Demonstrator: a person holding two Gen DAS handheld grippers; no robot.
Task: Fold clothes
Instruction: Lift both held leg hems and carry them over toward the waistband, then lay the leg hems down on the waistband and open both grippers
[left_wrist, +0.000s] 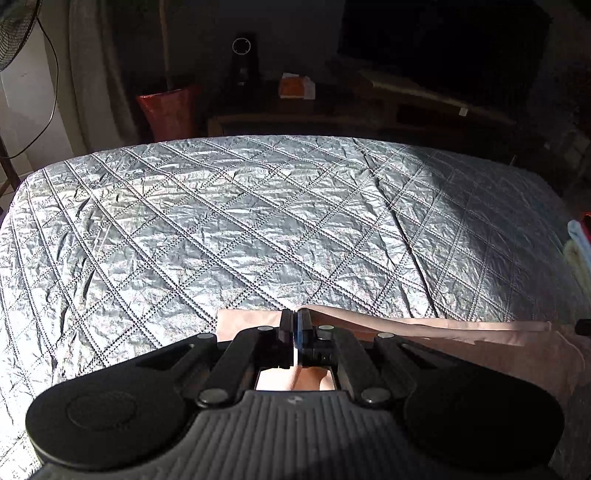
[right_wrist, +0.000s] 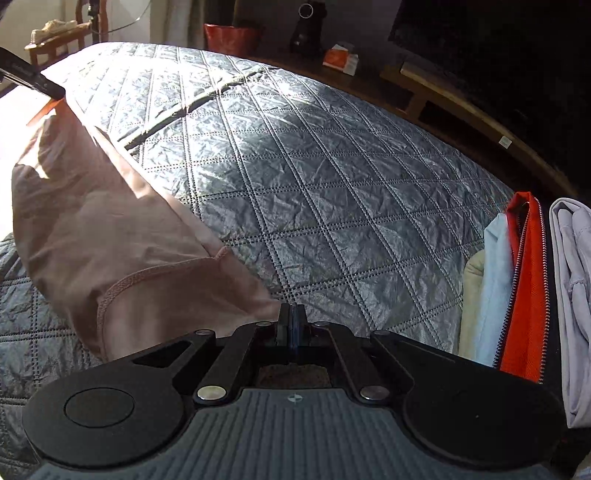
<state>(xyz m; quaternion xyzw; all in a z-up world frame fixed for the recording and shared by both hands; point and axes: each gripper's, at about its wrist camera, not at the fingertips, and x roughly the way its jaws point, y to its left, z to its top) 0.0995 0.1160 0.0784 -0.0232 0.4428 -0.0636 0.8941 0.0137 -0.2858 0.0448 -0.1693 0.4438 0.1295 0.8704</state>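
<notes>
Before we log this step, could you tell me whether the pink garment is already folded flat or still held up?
Held up: the pink fabric garment hangs stretched between both shut tools, above the grey quilted bedspread.

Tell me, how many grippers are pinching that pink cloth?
2. The left gripper holds the pale pink fabric garment at one end; the right gripper holds the other, over the grey quilted bedspread.

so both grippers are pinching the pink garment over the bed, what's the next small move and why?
Probably lower both together and lay the garment flat on the quilt. The left gripper and right gripper are each shut on an edge, and the cloth hangs stretched between them above bare quilt, so it needs spreading before any fold.
</notes>
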